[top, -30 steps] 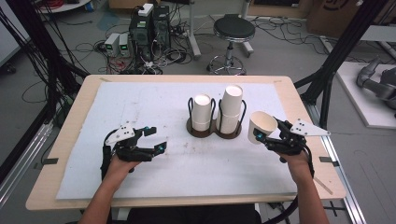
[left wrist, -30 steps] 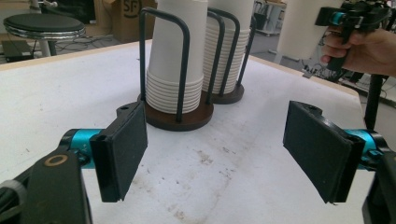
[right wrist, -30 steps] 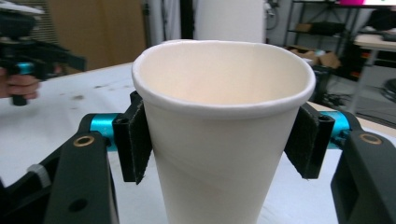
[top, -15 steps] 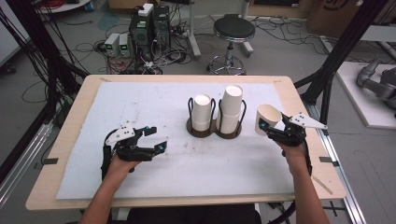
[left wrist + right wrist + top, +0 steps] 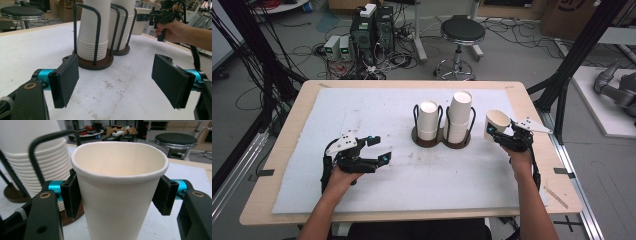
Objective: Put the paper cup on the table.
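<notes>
Paper cup held in right claw beside cup holder; left claw idle and wide.

Item: one white paper cup (image 5: 120,192), upright, mouth up, gripped on both sides by the pads of the right claw (image 5: 501,136); located just right of the two-slot cup holder (image 5: 443,140), above the white sheet (image 5: 362,110) covering the bench (image 5: 287,125). Holder contents: two stacks of paper cups (image 5: 460,117), rims down, the right stack taller, each framed by dark wire loops on a round brown base. Left claw (image 5: 378,150): jaws wide apart, nothing between them, low over the sheet at the person's left, well apart from the holder and pointed toward it.
</notes>
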### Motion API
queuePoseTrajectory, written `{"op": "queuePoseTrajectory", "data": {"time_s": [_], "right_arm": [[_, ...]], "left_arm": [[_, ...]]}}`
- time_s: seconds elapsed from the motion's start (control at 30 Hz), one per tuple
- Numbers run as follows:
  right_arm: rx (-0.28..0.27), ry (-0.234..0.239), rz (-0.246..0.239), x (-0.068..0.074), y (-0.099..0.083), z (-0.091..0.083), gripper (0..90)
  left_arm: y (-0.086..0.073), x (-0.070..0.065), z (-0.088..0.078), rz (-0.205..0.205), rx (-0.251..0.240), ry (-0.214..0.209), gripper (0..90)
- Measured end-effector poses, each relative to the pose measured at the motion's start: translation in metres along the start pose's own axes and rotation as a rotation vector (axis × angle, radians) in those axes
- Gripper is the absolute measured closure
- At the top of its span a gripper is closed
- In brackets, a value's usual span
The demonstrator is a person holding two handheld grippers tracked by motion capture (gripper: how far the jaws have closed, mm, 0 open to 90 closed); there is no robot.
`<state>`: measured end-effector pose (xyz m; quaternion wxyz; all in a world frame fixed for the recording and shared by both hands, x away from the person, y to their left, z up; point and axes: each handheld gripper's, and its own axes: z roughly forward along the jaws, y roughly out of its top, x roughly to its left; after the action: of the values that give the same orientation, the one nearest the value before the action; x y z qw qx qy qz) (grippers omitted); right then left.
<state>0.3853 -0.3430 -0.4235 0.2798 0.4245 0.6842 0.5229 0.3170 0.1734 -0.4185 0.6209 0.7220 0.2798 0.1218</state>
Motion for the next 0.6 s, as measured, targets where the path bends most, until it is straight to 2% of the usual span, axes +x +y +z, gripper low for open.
{"op": "queuePoseTrajectory", "data": {"time_s": [0.37,0.5,0.6], "right_arm": [[0.06,-0.046,0.015,-0.004,-0.008,0.013,34.7],[0.102,-0.036,0.003,-0.002,-0.011,0.015,33.5],[0.095,-0.036,0.009,-0.002,-0.012,0.014,33.2]], "left_arm": [[0.0,0.0,0.0,-0.001,0.004,-0.006,22.0],[0.0,0.0,0.0,0.002,0.006,-0.009,22.0],[0.0,-0.001,0.0,0.001,0.006,-0.01,22.0]]}}
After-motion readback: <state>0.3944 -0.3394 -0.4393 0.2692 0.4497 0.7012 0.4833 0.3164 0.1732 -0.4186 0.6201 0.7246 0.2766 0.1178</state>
